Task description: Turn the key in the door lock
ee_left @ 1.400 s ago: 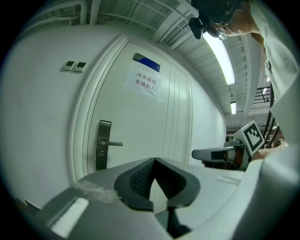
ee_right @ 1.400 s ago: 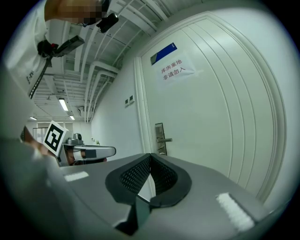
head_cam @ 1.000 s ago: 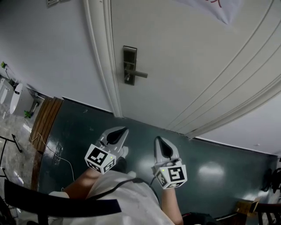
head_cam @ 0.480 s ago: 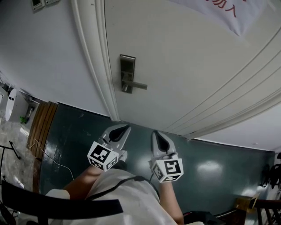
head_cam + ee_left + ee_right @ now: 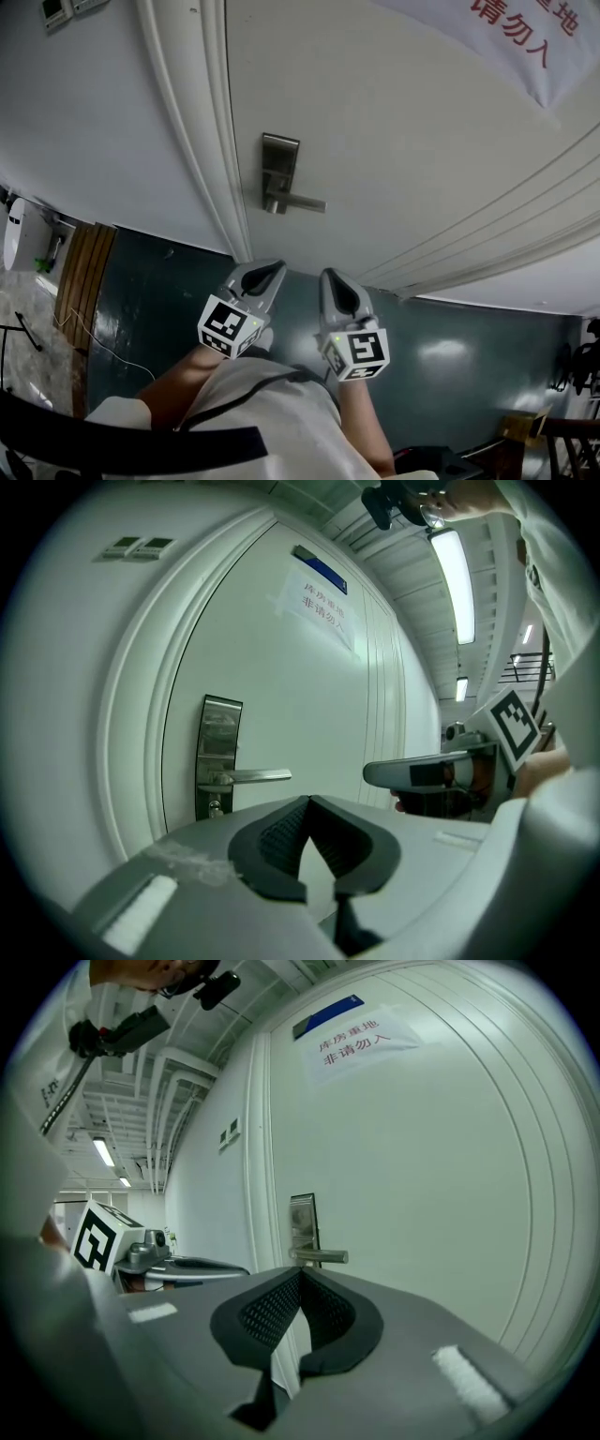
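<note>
The left hand-held gripper (image 5: 274, 269) and right hand-held gripper (image 5: 328, 276) sit side by side above the dark floor (image 5: 159, 281). Both have jaws pressed together with nothing between them. Farther on, well apart from both, the lock plate (image 5: 278, 169) with 1 lever handle (image 5: 302, 201) sits near the left edge of the door (image 5: 403, 141). Any key is too small to make out.

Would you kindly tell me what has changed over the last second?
The left gripper and right gripper have moved side by side toward the door, and the lock now looks nearer. Nothing was taken hold of or let go. Both pairs of jaws stayed shut and empty, and the handle is untouched.
</note>
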Motion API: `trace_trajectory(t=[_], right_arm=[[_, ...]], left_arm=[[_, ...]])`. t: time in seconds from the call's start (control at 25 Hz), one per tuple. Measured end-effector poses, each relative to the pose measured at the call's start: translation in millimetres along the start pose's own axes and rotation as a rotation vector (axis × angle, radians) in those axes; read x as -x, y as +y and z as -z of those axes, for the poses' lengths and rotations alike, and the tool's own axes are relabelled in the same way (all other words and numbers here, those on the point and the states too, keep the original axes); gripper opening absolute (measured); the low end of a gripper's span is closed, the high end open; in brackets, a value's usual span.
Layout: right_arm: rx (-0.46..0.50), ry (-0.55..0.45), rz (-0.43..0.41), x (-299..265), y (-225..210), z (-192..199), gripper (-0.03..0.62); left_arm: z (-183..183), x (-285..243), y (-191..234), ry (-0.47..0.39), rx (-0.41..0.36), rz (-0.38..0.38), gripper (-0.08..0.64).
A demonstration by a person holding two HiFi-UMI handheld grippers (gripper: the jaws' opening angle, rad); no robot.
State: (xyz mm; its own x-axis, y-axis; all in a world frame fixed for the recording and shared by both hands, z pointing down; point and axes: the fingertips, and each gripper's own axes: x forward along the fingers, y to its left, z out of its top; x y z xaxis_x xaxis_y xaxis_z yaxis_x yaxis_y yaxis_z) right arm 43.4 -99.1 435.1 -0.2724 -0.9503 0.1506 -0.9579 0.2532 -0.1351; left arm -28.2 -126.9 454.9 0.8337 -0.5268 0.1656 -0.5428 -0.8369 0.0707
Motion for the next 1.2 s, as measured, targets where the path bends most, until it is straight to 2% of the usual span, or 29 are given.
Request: trace_trajectory(t=[0.24,0.36,0.44,0.6,0.92,1.08,1.2], right_arm=[[0.002,0.007,0.009,-23,-4,0,0.009],[0.0,0.025,0.005,-29,-9,3,0.009],[-0.003,0.031,-0.007,-34,-13,5,0.009],[0.002,0.044,-0.058,-43,-17,6,0.009],[0.064,0.098,-0.169,-60,-28,17,0.009],[0.013,0.098,-0.177,-70,-35,20,0.009],[-0.002,0.099,-0.191,-75,-34,20,0.009]], left_arm=[[6,-12,23,0.018,-0.047,-0.007,0.006],[7,-19,30,0.023,-0.11,-0.031,0.006],[7,-23,32,0.031,-0.146,-0.044,0.006],[13,-30,43,0.059,-0.17,-0.102,0.006],[36,-44,73,0.149,-0.366,-0.281,0.006],[40,-50,87,0.184,-0.466,-0.342,0.006],[43,-57,94,0.211,-0.553,-0.36,0.01]])
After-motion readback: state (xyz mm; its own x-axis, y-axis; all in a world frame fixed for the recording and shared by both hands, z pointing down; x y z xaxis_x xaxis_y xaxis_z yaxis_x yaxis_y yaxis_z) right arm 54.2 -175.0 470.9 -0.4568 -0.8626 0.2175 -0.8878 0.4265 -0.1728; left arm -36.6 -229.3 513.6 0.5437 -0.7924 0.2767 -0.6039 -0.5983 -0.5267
